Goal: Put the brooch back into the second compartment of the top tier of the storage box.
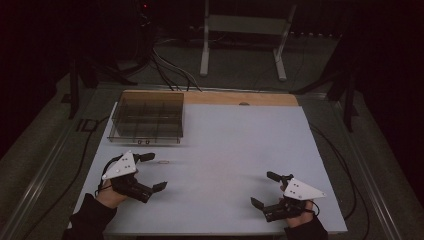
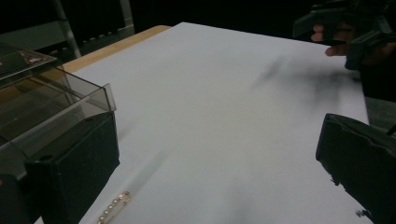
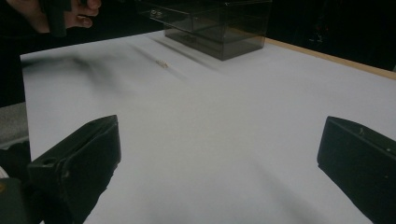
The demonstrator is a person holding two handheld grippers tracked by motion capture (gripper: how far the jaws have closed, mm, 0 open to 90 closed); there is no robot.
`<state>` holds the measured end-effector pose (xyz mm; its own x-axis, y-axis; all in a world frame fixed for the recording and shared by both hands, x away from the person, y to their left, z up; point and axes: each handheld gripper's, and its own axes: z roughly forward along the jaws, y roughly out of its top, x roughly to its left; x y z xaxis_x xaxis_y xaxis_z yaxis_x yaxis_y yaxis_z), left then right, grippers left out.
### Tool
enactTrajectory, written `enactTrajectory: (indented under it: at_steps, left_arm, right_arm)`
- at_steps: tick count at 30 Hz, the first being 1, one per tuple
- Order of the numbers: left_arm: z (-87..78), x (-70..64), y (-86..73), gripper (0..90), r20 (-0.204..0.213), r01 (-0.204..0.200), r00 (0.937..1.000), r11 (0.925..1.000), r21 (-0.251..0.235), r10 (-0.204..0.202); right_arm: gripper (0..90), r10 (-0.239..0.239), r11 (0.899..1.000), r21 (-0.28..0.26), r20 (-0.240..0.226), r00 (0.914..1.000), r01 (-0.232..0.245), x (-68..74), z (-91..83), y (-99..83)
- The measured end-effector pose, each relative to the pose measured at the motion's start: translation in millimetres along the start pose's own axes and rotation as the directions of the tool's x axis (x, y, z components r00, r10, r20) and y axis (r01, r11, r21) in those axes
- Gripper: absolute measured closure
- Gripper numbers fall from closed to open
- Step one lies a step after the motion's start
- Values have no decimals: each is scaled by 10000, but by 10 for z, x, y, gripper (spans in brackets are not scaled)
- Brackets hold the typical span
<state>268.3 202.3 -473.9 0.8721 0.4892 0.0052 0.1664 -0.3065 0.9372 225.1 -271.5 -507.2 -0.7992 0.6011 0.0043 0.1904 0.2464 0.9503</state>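
A small gold pin set with pearls (image 1: 163, 162) lies on the white table (image 1: 230, 140), just in front of a smoky clear box (image 1: 146, 117) with compartments. My left gripper (image 1: 154, 171) stands open near the table's front left, and the pin lies just beyond its far jaw. In the left gripper view the pin (image 2: 114, 207) lies beside the left jaw, with the box (image 2: 42, 102) behind it. My right gripper (image 1: 264, 189) is open at the front right with nothing between its jaws. In the right gripper view the pin (image 3: 161, 62) is far off, near the box (image 3: 219, 23).
A wooden strip (image 1: 240, 98) runs along the table's far edge. Cables and a white metal stand (image 1: 245, 30) are on the dark floor beyond. Bare white surface stretches between the two grippers.
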Motion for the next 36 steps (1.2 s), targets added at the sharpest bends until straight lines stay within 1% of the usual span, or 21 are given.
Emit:
enactTrajectory:
  at_steps: [8,11,13,16,19,21,23,25,27,29,30,32,33,34,35,36]
  left_arm:
    - [101,109,25,5,-107,-14,9999,10000,-61,13]
    - [154,140,19,5,-196,-78,9998,10000,13,78]
    - [191,160,7,5,-211,-14,9998,10000,38,15]
    - [245,190,-15,5,-218,-42,9998,9996,271,48]
    - [294,244,-47,5,-352,51,9994,9991,413,-36]
    - [328,287,-66,5,-512,194,9986,9979,617,-163]
    - [351,319,-86,5,-527,250,9984,9968,759,-210]
    - [382,340,-97,5,-707,326,9972,9935,1091,-250]
    - [407,352,-110,5,-596,351,9979,9897,1386,-270]
    - [430,362,-129,5,-629,420,9975,9863,1593,-324]
    - [441,373,-140,5,-626,516,9972,9848,1659,-417]
    - [455,399,-164,5,-789,642,9956,9824,1754,-510]
    - [457,413,-174,5,-719,696,9958,9814,1789,-575]
    - [458,422,-183,5,-748,744,9953,9808,1804,-617]
    - [459,431,-191,5,-810,758,9948,9817,1746,-624]
    - [458,444,-197,5,-718,866,9945,9826,1641,-757]
  right_arm:
    - [0,65,10000,0,-8,10000,-65,-7,-2,-3]
    - [0,71,10000,4,3,10000,-71,-10,-1,-5]
    - [0,102,9999,1,-13,9999,-102,-12,1,-7]
    - [0,19,10000,16,-1,10000,-19,-7,2,-5]
    - [0,29,10000,38,-12,10000,-29,-10,4,-8]
    - [0,34,10000,17,-8,10000,-34,-9,3,-8]
    - [0,45,10000,50,-14,10000,-45,-14,4,-9]
    - [0,50,10000,60,-26,10000,-50,-13,3,-11]
    - [0,17,10000,56,-25,10000,-17,-12,4,-10]
    - [0,49,10000,76,-36,10000,-49,-13,6,-11]
    - [0,51,9999,94,-39,10000,-51,-11,6,-13]
    - [0,10,10000,94,-40,10000,-10,-7,8,-12]
    - [0,26,9999,104,-42,10000,-25,-8,10,-12]
    - [0,31,9999,109,-29,10000,-30,-10,11,-12]
    - [0,49,9999,120,-30,10000,-48,-8,10,-12]
    - [0,40,9999,116,-33,10000,-40,-5,9,-12]
